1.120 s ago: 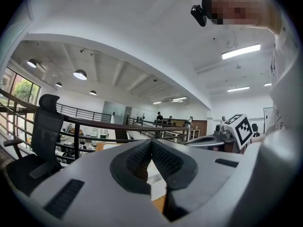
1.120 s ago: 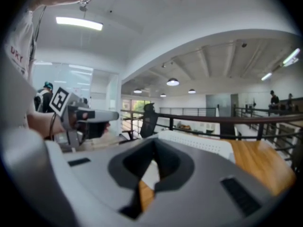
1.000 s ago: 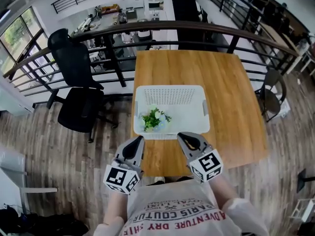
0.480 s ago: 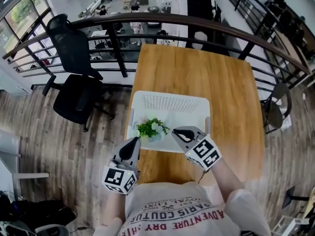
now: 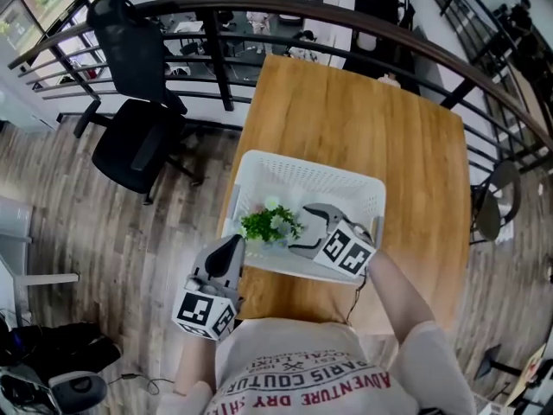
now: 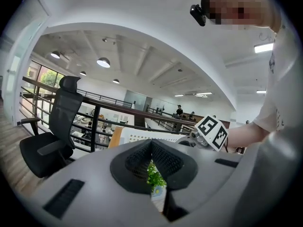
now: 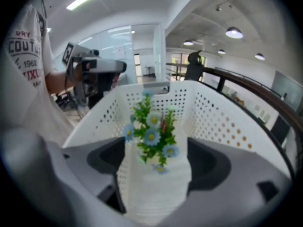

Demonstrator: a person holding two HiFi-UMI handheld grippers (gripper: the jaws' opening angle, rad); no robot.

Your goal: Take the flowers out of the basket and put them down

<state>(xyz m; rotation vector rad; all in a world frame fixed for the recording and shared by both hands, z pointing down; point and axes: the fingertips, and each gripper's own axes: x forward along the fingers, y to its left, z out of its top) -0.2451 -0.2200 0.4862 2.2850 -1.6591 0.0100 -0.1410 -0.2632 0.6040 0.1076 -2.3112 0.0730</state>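
Head view: white basket [image 5: 321,173] on wooden table [image 5: 363,111] beside black railing [image 5: 219,63].

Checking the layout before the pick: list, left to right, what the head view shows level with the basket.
Black office chair → left claw → flowers → right claw

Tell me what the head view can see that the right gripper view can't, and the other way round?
Only the head view shows the wooden table and the whole basket sitting on it, seen from above. Only the right gripper view shows the ceiling lamps, and that the flowers have blue petals with yellow middles. Both views show the flowers inside the white basket with its holey walls.
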